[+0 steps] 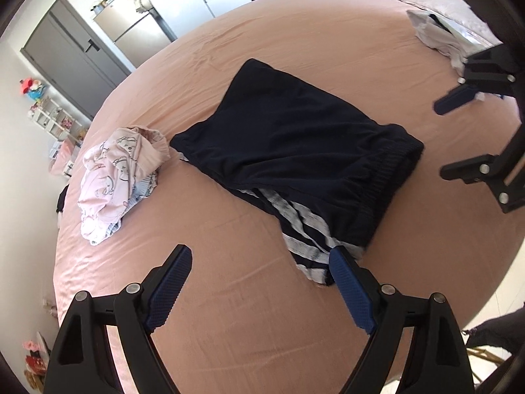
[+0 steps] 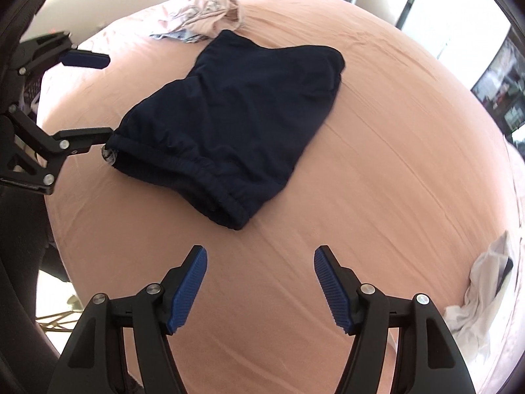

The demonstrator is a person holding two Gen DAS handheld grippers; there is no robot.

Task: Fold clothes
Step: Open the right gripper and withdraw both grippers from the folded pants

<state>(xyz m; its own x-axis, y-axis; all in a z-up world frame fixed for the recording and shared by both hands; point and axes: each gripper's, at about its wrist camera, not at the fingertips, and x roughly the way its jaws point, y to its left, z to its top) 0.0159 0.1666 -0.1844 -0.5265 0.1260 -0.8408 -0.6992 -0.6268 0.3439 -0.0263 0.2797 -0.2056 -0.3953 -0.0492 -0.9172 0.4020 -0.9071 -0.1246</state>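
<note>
Dark navy shorts (image 1: 295,141) with white side stripes lie folded in half on the pink bed sheet (image 1: 229,312); they also show in the right wrist view (image 2: 236,121). My left gripper (image 1: 261,259) is open and empty, its right finger at the striped hem corner. It also shows at the left of the right wrist view (image 2: 106,100), by the waistband end. My right gripper (image 2: 260,257) is open and empty, hovering over bare sheet (image 2: 377,180) just short of the waistband. It also shows at the right edge of the left wrist view (image 1: 441,136).
A crumpled pile of pink and pale blue clothes (image 1: 115,177) lies beyond the shorts, also visible in the right wrist view (image 2: 203,13). A white garment (image 1: 439,32) lies near the pillows, also in the right wrist view (image 2: 482,289). A grey wardrobe (image 1: 72,59) stands behind the bed.
</note>
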